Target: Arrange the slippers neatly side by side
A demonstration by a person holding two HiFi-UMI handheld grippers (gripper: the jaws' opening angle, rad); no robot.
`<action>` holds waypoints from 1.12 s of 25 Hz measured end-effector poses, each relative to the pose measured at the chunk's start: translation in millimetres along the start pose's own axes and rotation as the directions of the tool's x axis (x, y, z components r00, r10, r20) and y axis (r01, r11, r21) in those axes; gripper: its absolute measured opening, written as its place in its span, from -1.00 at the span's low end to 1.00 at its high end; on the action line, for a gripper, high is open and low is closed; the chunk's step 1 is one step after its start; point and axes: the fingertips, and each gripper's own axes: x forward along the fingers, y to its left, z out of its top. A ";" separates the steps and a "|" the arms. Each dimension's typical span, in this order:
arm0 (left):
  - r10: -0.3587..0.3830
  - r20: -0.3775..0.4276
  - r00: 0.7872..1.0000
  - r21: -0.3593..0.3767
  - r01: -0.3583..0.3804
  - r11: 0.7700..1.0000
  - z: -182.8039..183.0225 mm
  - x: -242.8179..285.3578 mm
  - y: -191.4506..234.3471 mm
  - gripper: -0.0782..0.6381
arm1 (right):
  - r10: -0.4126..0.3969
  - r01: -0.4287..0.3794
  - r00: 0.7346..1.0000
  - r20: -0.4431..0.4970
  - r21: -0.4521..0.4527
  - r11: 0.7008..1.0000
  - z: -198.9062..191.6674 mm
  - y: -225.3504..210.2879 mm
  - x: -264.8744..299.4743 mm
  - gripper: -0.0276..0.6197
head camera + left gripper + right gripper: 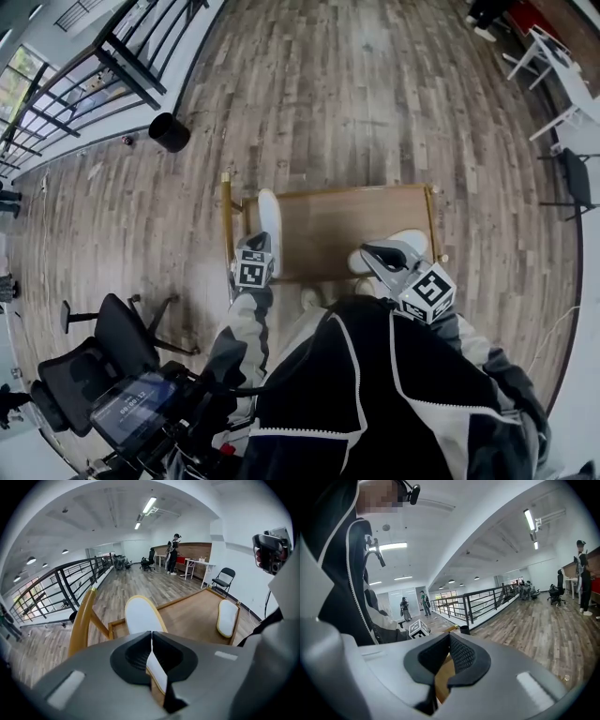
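Left slipper (270, 220) at nine o'clock, right slipper (228, 617) at three, oval, white, on flat wooden tray (337, 225), left gripper (151, 637), right gripper (449, 639), jaws together

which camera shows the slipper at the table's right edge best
The left gripper view: the slipper lies whole and unblocked on the table. The head view has it partly hidden behind the right gripper. The right gripper view shows no slipper.
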 end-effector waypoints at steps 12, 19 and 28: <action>-0.002 -0.092 0.996 -0.067 -0.004 0.998 -21.7 31.8 4.4 -0.71 | -0.052 0.052 0.998 -0.020 0.016 0.998 -7.3 -5.8 -12.8 -0.90; -0.018 -0.130 0.991 -0.060 0.010 0.998 -34.7 37.7 -2.4 -0.70 | -0.061 0.061 0.998 -0.025 0.016 0.998 -9.5 -2.1 -14.8 -0.90; -0.040 -0.135 0.990 -0.072 0.030 0.997 -45.7 43.2 -8.1 -0.70 | -0.059 0.060 0.998 -0.025 0.014 0.998 -10.9 0.6 -13.9 -0.90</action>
